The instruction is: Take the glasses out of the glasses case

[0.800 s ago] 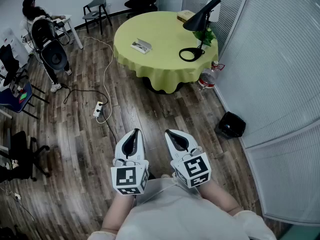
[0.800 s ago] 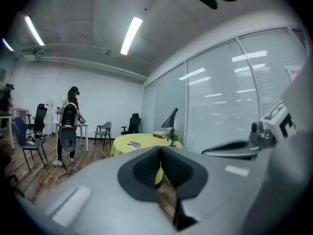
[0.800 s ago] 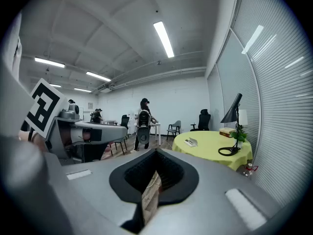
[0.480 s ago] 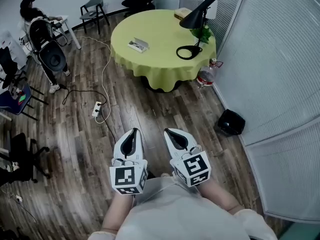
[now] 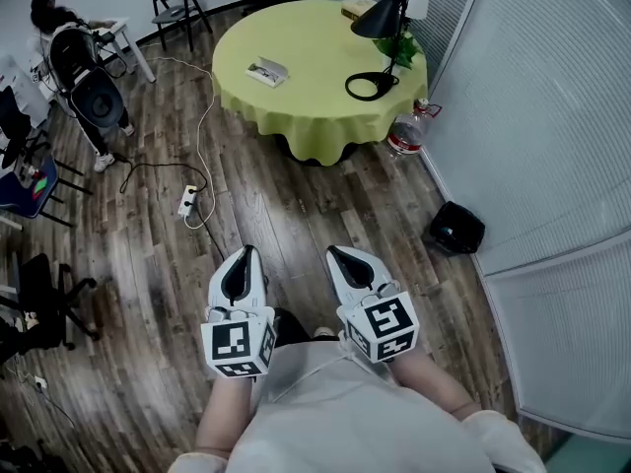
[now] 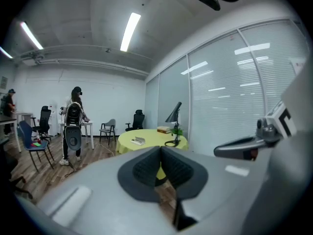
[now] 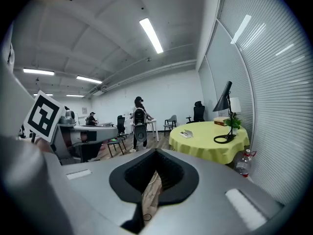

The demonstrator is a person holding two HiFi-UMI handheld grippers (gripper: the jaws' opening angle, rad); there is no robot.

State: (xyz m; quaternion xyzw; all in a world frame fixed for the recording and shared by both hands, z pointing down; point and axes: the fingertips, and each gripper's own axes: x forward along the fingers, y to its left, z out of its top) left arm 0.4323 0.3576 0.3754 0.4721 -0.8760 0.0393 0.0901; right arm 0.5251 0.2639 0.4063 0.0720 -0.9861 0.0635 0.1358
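Task not begun, by appearance: the glasses case (image 5: 266, 71) lies at 9 o'clock on the round, yellow-green-clothed bench (image 5: 315, 87), itself at 12 o'clock and well apart from both tools. Left hand-held gripper (image 5: 245, 257) and right hand-held gripper (image 5: 341, 260): jaws pressed together, nothing between them. Black lamp (image 5: 383, 26) at 2 o'clock on the bench. Wood-plank floor (image 5: 296, 215); glass partition (image 5: 532, 116) with blinds at 3 o'clock.

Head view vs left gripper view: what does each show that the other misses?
Head view only: the power strip, black object and bottle on the floor. Left gripper view only: the ceiling lights and the left gripper with pads closed together, nothing between them. Both: the round yellow-green table, its black lamp, the pale case on it.
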